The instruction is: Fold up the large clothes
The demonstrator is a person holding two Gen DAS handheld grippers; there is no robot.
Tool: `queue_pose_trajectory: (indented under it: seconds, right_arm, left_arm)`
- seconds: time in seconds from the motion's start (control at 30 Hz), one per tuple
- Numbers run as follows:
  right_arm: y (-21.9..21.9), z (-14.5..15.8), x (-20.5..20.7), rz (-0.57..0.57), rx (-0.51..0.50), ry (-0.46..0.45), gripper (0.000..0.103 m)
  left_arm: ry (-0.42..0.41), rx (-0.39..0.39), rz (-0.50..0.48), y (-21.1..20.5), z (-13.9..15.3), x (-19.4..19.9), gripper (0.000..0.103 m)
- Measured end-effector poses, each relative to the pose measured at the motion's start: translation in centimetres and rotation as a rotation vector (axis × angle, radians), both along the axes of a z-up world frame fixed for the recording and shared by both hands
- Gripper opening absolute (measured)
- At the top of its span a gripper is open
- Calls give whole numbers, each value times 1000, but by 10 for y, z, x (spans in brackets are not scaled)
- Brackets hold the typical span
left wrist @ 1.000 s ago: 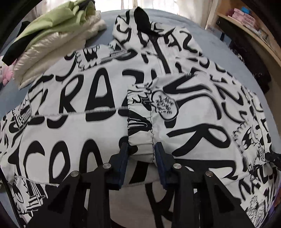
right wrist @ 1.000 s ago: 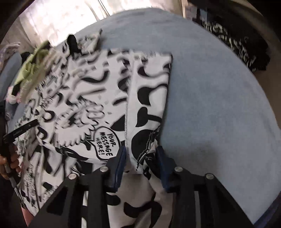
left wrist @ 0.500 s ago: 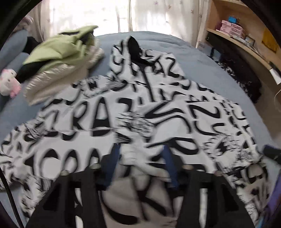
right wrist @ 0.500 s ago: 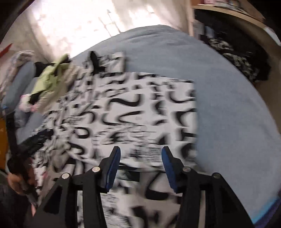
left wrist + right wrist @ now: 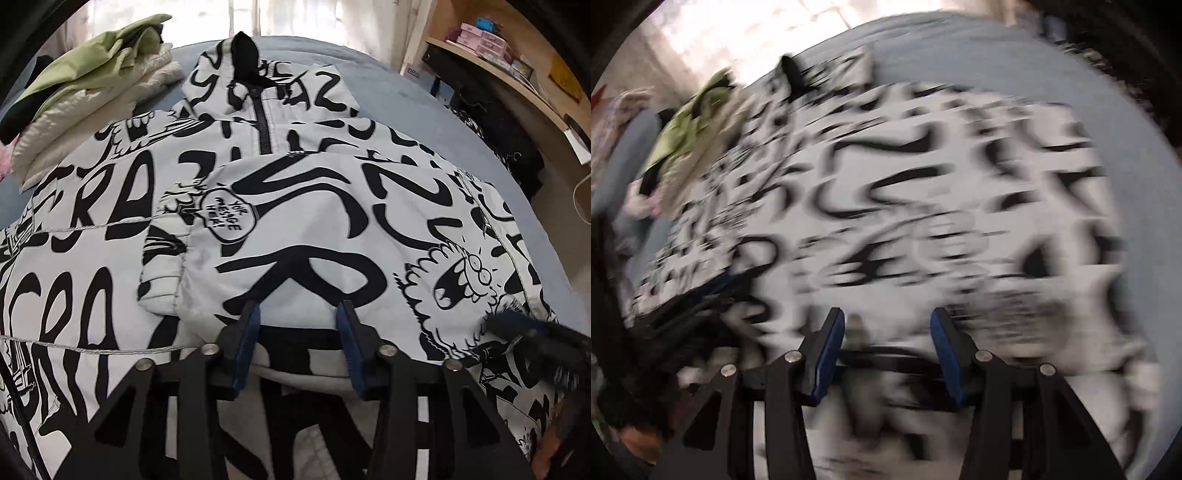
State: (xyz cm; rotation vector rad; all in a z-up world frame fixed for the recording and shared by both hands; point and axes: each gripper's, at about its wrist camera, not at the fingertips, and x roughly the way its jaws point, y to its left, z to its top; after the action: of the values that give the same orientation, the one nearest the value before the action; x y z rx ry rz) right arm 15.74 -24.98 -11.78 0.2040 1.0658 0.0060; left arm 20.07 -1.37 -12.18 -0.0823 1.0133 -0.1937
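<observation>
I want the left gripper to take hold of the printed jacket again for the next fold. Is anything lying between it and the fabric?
Nothing visible does. The left gripper hangs open directly over the black-and-white printed jacket, with only fabric below its jaws. The pile of folded clothes lies off at the far left of the bed, clear of the gripper.

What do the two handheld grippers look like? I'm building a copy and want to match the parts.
Both match: the left gripper and right gripper have black angular linkage arms joined by silver round rivets, each ending in two flat fingers faced with blue pads. No cables, markings or sleeves show.
</observation>
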Motion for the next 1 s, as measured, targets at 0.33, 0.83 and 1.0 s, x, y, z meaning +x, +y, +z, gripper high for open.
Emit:
queue_pose_trajectory:
  seconds: [0.33, 0.83, 1.0]
  right_arm:
    - [-45, 9, -38, -172, 7, -85, 37]
    - [-45, 17, -52, -184, 84, -45, 48]
    - [-40, 18, -62, -174, 124, -25, 48]
  left_arm:
    - [-25, 45, 67, 13, 7, -6, 46]
    - [13, -4, 143, 31, 35, -37, 46]
    - [-2, -16, 149, 37, 50, -54, 46]
